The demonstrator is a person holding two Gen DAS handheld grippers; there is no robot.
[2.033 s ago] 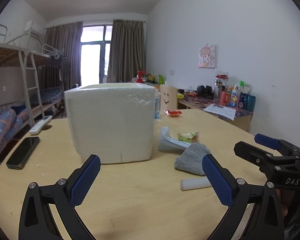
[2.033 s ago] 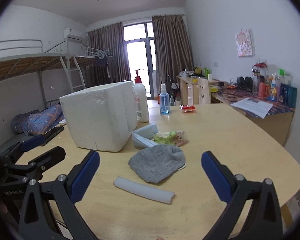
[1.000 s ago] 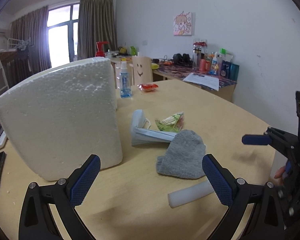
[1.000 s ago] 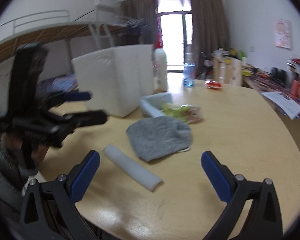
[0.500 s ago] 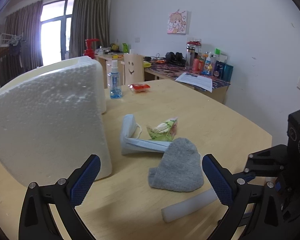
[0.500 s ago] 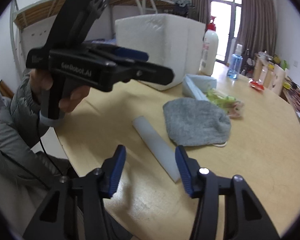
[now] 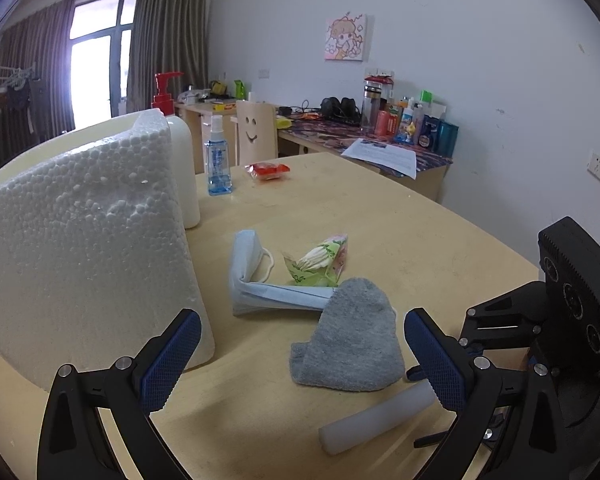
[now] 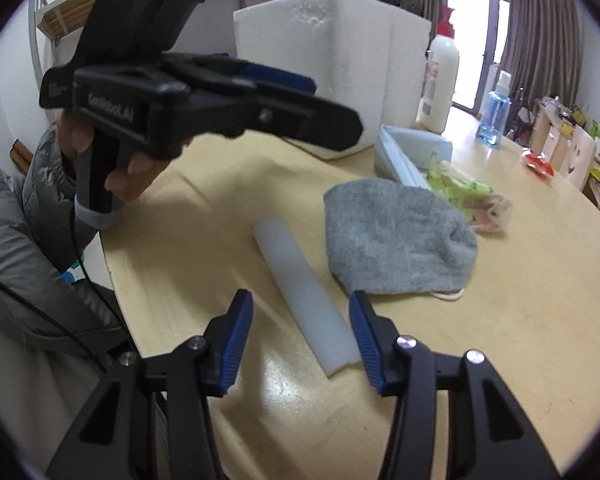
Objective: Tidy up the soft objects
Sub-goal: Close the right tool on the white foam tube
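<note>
A round wooden surface (image 7: 380, 216) carries a foam box (image 7: 84, 240) in a curtained dormitory; left gripper (image 7: 300, 356) gapes wide and empty, right gripper (image 8: 300, 334) half-closed, gripping nothing

I am holding my right gripper (image 8: 300, 334) tilted downward, its jaws partly apart after closing in from their widest, nothing pressed between the pads. I am holding my left gripper (image 7: 298, 354) angled downward too, jaws spread wide and gripping nothing. In the right wrist view my left hand (image 8: 112, 160) is wrapping its fingers around that gripper's black handle, a grey padded sleeve (image 8: 28, 216) covering the arm behind it. The two grippers are staying apart, not touching.
</note>
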